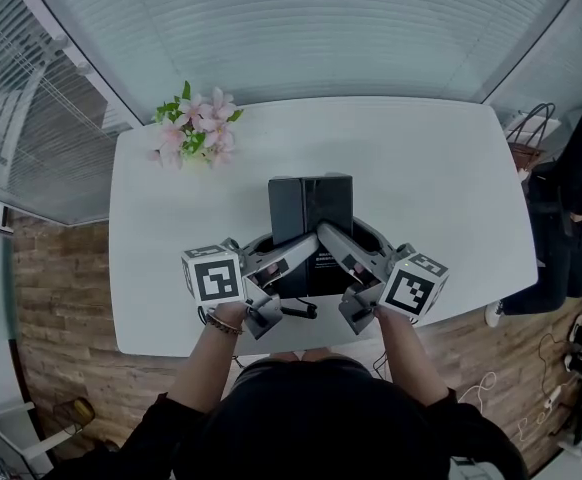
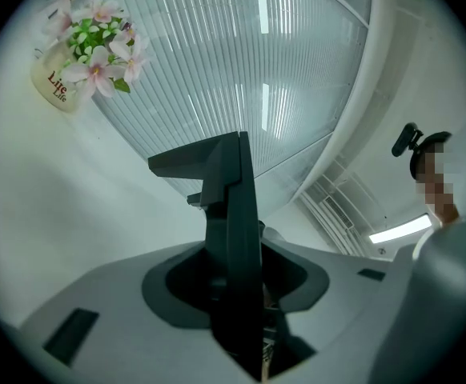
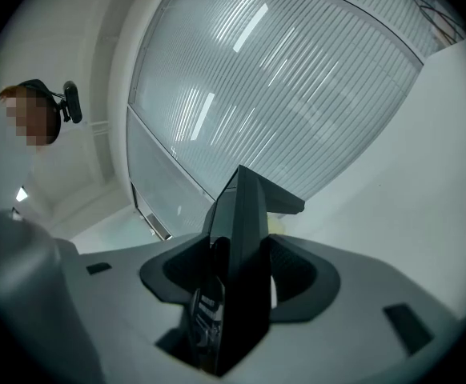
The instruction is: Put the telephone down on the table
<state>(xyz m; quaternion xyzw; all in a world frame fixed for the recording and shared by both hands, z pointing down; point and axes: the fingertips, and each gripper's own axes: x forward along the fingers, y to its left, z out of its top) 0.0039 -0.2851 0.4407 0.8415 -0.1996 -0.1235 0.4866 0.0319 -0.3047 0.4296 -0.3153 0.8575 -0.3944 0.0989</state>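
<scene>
Fingers (image 1: 286, 254): both pairs closed on black plastic desk telephone (image 1: 311, 206), one pair per side.
Count: two grippers, left gripper (image 1: 296, 248) and right gripper (image 1: 339, 246); one telephone; one table; one flower bunch.
Phone position: edge-on between each pair of grey jaws, over middle of smooth white table (image 1: 441, 183); contact with the top unclear.
Shapes: phone boxy, angular; matte moulded jaws; pink flowers (image 1: 196, 133) in cream mug (image 2: 55, 86).

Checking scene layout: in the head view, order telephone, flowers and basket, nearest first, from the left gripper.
1. Telephone, held by the left gripper.
2. Flowers, table's far left corner.
3. Basket, beyond the table's right end.
</scene>
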